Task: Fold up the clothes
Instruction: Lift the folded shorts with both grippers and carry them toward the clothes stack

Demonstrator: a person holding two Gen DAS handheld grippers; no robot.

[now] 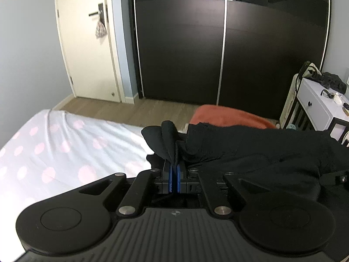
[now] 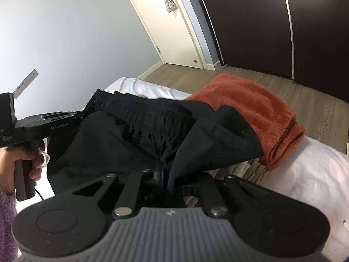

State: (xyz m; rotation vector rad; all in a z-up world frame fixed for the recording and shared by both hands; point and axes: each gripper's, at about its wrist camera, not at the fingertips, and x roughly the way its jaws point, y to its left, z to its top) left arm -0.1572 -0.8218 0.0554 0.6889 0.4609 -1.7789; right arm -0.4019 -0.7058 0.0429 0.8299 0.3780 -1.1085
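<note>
One black garment (image 2: 122, 139), one orange towel (image 2: 250, 102), two claws, one bed (image 1: 54, 144).

Both grippers are matte black with 2 round discs, silver pivot screws and blue pads (image 1: 179, 175). The left gripper (image 2: 92, 107) carries white lettering, and a fuzzy purple sleeve (image 2: 7, 222) covers the wrist.

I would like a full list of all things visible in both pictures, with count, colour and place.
black garment: 1, black, held up over the bed between both grippers
folded cloth: 1, orange, on the bed behind the garment
bed sheet: 1, white with pink dots
wardrobe: 1, dark, far wall
door: 1, cream, left of wardrobe
side table: 1, white, right
left gripper: shut on garment
right gripper: shut on garment
hand: holds left gripper
</note>
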